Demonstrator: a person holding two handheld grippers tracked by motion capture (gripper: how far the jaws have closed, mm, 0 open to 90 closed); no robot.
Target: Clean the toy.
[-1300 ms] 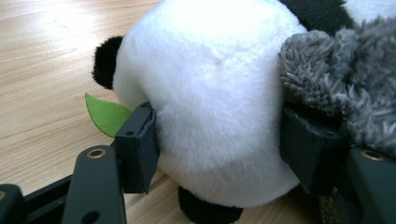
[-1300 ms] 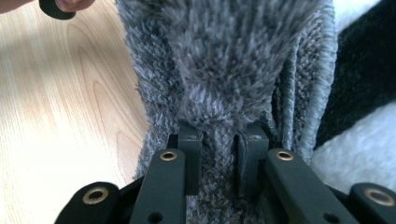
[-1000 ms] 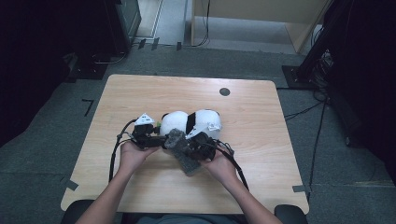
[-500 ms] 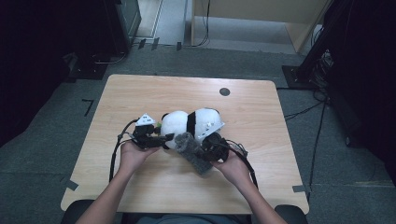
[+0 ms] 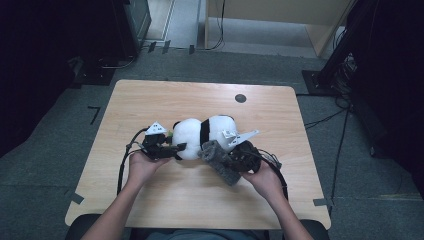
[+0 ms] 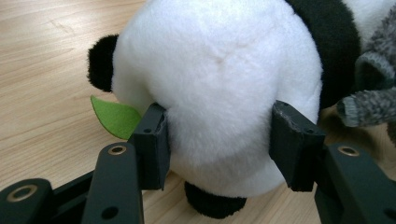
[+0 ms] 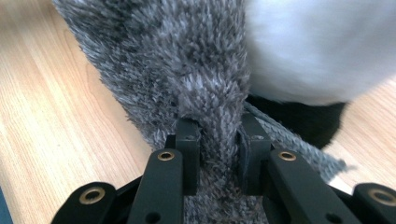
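A black-and-white panda plush (image 5: 200, 134) lies on its side in the middle of the wooden table (image 5: 200, 100). My left gripper (image 5: 176, 148) comes in from the left. Its pads press into the two sides of the panda's white head (image 6: 219, 84), and a green felt leaf (image 6: 114, 116) pokes out beside one pad. A grey fuzzy cloth (image 5: 220, 162), shaped like a sock, lies against the panda's near side. My right gripper (image 5: 226, 159) is shut on a fold of this grey cloth (image 7: 177, 56), its jaws (image 7: 218, 135) nearly together. White panda fur (image 7: 317, 46) lies just behind the cloth.
A round black grommet (image 5: 240, 98) sits in the table's far right part. Cables trail from both grippers along the tabletop. Dark equipment and a cable-strewn floor surround the table. Bare wood lies in front of the hands and beyond the panda.
My right gripper has moved to the right with the grey cloth, drawing it along the panda's near side. The left gripper and the panda's head have stayed where they were.
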